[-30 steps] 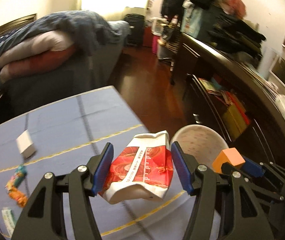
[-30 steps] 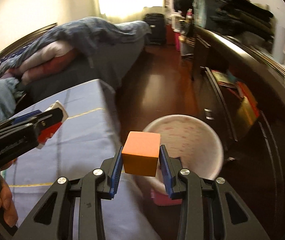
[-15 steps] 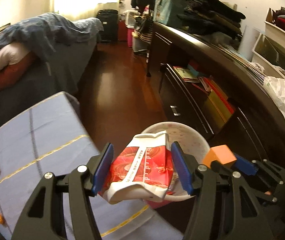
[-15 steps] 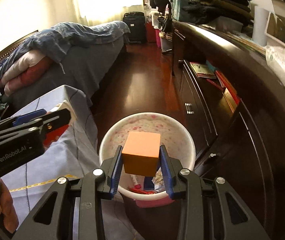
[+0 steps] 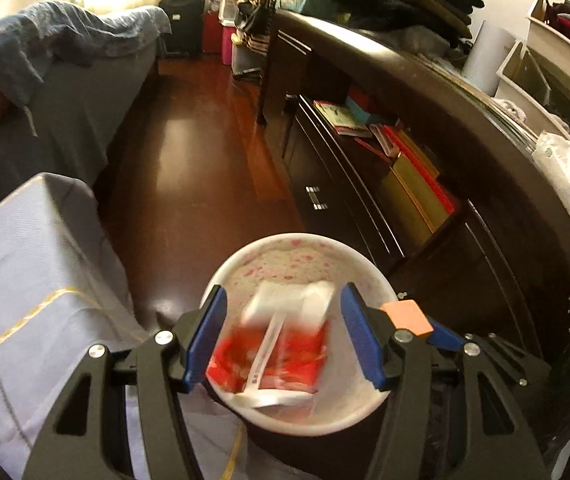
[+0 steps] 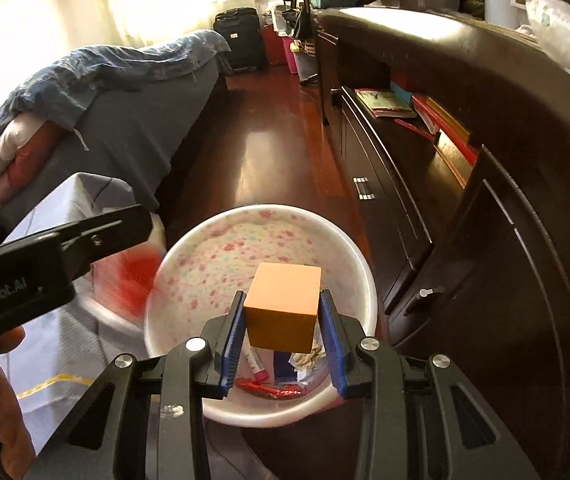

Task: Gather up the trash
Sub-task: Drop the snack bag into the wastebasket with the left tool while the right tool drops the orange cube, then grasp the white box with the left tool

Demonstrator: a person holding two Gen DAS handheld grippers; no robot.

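Hanging over the white speckled bin (image 6: 245, 248), the right tongs (image 6: 282, 296) are closed on the orange block (image 6: 283, 312). The left tongs (image 5: 283, 292) stand wider above the bin's near rim. The red packet (image 5: 273, 356) is blurred between them, with a gap at the right pad, so I cannot tell if it is gripped. The bin sits on the floor (image 5: 189, 168), near the surface (image 5: 45, 240) corner and the dark cabinet (image 5: 345, 208).

Counted: one speckled bin (image 6: 359, 264), one orange block (image 6: 283, 304) above the bin, one red-and-white packet (image 5: 281, 344) above the bin, two grippers, several scraps inside it.
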